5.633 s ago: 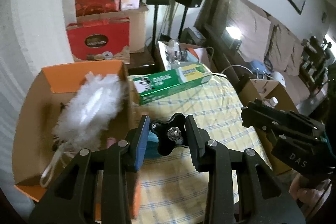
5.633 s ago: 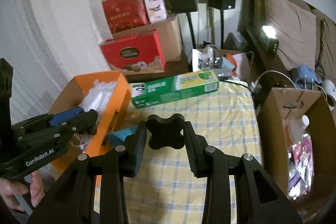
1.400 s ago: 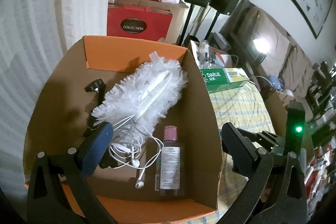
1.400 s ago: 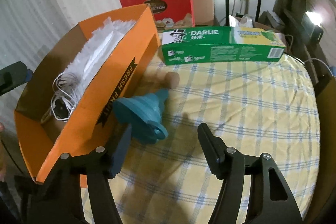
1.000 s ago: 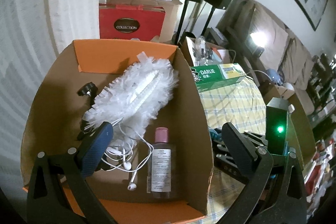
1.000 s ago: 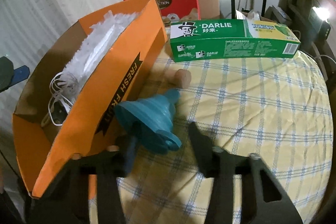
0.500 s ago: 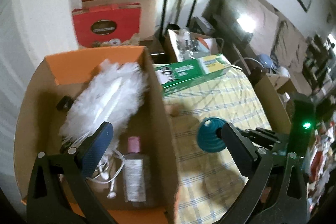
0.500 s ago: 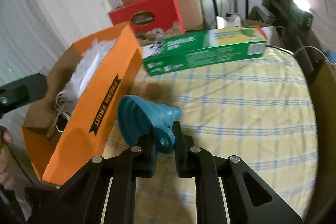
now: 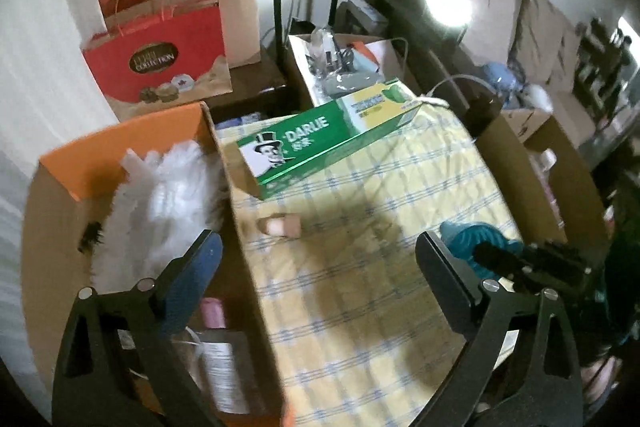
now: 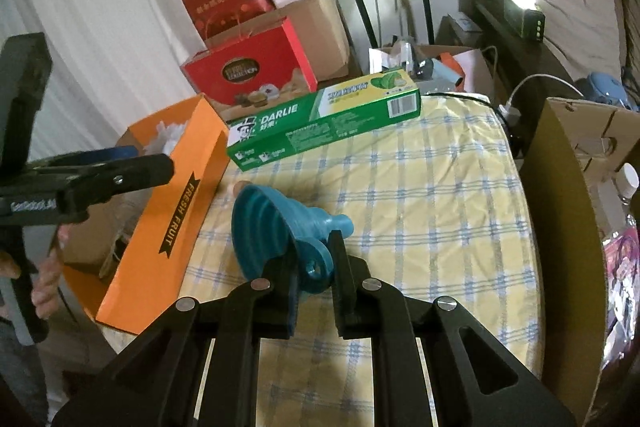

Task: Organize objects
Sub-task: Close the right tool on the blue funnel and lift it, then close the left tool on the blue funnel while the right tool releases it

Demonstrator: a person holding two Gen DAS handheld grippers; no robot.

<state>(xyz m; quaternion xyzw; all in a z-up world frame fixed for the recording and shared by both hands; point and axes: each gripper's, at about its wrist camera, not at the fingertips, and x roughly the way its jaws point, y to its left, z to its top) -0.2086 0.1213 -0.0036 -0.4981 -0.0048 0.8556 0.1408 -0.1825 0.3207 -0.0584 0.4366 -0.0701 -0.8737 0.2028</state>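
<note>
A round table under a yellow checked cloth [image 10: 432, 195] fills the space ahead of both sets of jaws. Left of the right gripper's jaws stands the orange "FRESH FRUIT" cardboard box [image 10: 176, 223], its near corner level with them. In the left wrist view the box's right-hand wall runs up between the parted fingers; inside it a white fluffy duster [image 9: 160, 203] lies just beyond the left finger, and what looks like a pink-capped bottle [image 9: 218, 347], blurred, sits just behind that finger. Far ahead of both jaws, across the cloth, lies the green Darlie toothpaste carton [image 10: 320, 119]. The left gripper [image 9: 320, 267] hangs wide open, holding nothing. The right gripper [image 10: 316, 275] is clamped on the tab of a teal collapsible funnel [image 10: 276, 227], whose wide mouth faces left toward the box. A small cork [image 9: 280, 225] rests on the cloth ahead of the open jaws, just beside the box wall.
</note>
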